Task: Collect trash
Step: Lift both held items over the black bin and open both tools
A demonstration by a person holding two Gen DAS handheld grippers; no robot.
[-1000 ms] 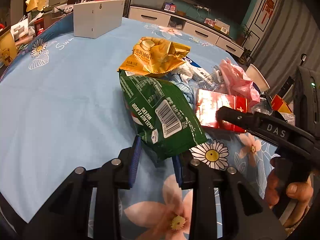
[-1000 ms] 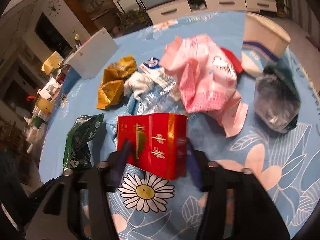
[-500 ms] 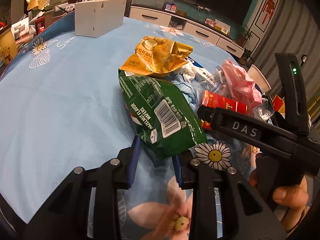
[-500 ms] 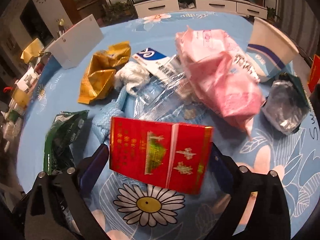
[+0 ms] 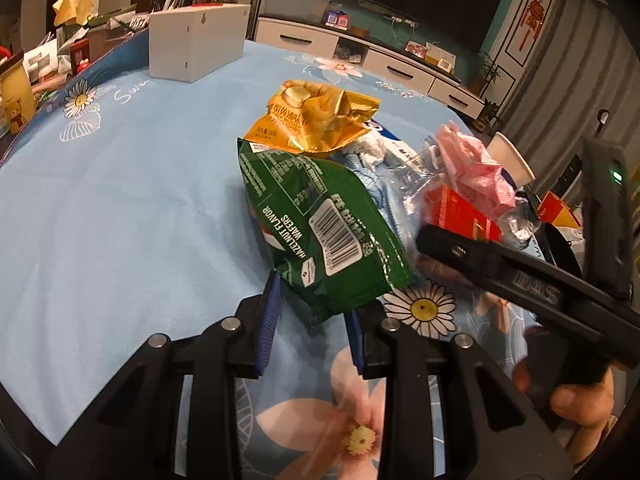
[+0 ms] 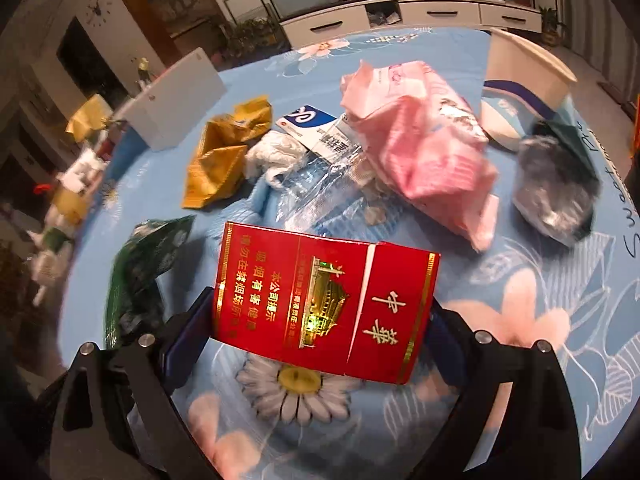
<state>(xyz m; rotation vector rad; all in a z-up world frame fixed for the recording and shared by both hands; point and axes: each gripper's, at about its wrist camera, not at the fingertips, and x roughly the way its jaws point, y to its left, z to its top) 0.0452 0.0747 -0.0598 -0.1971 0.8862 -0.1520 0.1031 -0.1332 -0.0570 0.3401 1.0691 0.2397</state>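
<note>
Right wrist view: right gripper (image 6: 320, 340) is clamped on the red cigarette pack (image 6: 324, 304), one pad on each short end, the pack apparently lifted clear of the blue floral tablecloth (image 6: 520, 320), though that gap is hard to confirm. Left wrist view: left gripper (image 5: 312, 320) is closed on the lower corner of the green wafer bag (image 5: 320, 232), the rest of the bag draped on the cloth.

Landmark: the red cigarette pack. Beyond it, clear cellophane (image 6: 320, 184) and a white crumpled tissue (image 6: 272, 156); beyond and right, a pink crumpled wrapper (image 6: 420, 148); further right, a paper cup (image 6: 520, 88) on its side and a dark foil wad (image 6: 556, 196). Beyond and left, the gold snack bag (image 6: 220, 160); just left, the green wafer bag.

Risks, as I judge them:
- The pack is thin card with a hinged lid; hard squeezing could buckle it, and it may twist out.
- Wafer bag is slick, crinkled film held by a corner only; a quick lift could slide it free.
- The bag's far edge lies close to the gold snack bag and may drag it along.
- The two tools work near each other and could knock together.
</note>
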